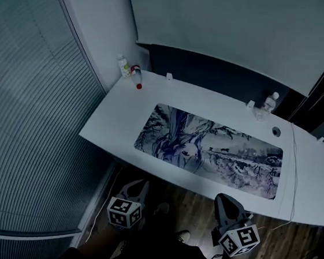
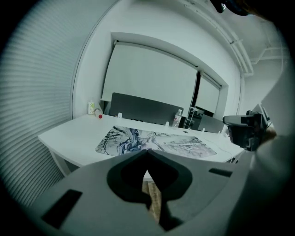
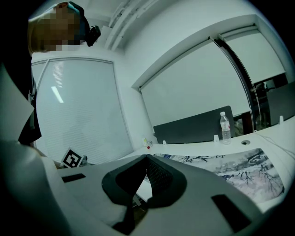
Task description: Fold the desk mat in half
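The printed desk mat (image 1: 209, 150) is seen lying fully flat and unfolded on the white table (image 1: 123, 116), towards its near edge, so no part of the fold is judged done. The left tool (image 1: 138, 186) and right tool (image 1: 226, 202) are held short of the table's near edge, apart from the mat, each with jaws closed together on nothing. An edge has yet to be gripped and carried over.
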